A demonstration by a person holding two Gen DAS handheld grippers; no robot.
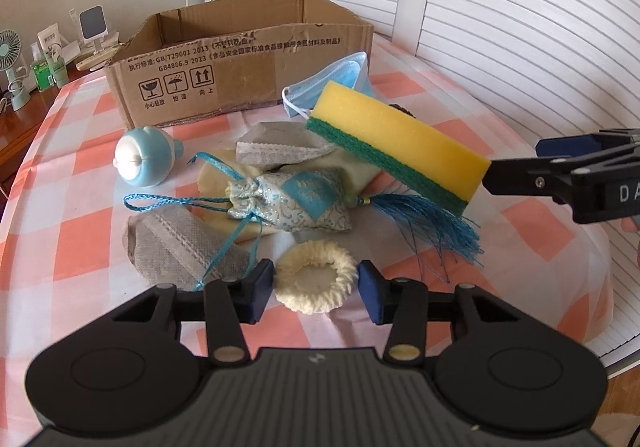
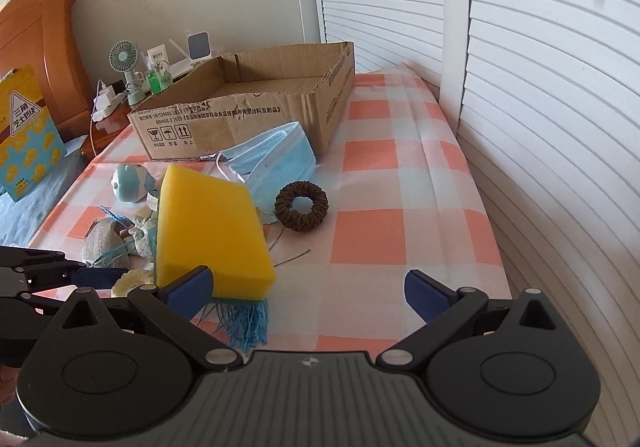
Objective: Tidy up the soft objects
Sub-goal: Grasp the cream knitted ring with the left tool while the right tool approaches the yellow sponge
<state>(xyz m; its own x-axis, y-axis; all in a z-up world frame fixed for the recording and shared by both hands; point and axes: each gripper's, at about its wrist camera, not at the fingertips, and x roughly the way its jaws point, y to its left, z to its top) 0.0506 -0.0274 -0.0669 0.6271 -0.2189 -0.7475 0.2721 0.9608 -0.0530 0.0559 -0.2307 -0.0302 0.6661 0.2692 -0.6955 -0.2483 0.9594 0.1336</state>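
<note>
Closing on: left tongs point(image 1: 316, 287) are narrowed onto the cream scrunchie point(image 1: 316, 277), one pad against each side of it, at the near edge of the pile.
Right tongs point(image 2: 308, 287): spread wide and gripping nothing. The left pad touches the near end of the sponge point(image 1: 400, 135); the other pad is well apart from it.
Sponge: one, yellow with a green scouring layer, tilted across the pile above the tassel of the sachet point(image 1: 304, 203).
Scrunchies: two. The brown scrunchie point(image 2: 302, 207) lies alone on the checked tablecloth point(image 2: 380, 235), just beside the blue face mask point(image 1: 340, 79).
Grey pouches: two, one point(image 1: 184, 247) near the left tongs and one point(image 1: 276, 149) farther back.
Singles: one sachet, one face mask, one round blue toy point(image 1: 140, 159), one pale cloth point(image 1: 216, 175) under the sachet.
Cardboard box point(image 1: 240, 79): one, open-topped, behind the pile. The mask leans at its front wall, outside it, and the visible floor is bare cardboard.
</note>
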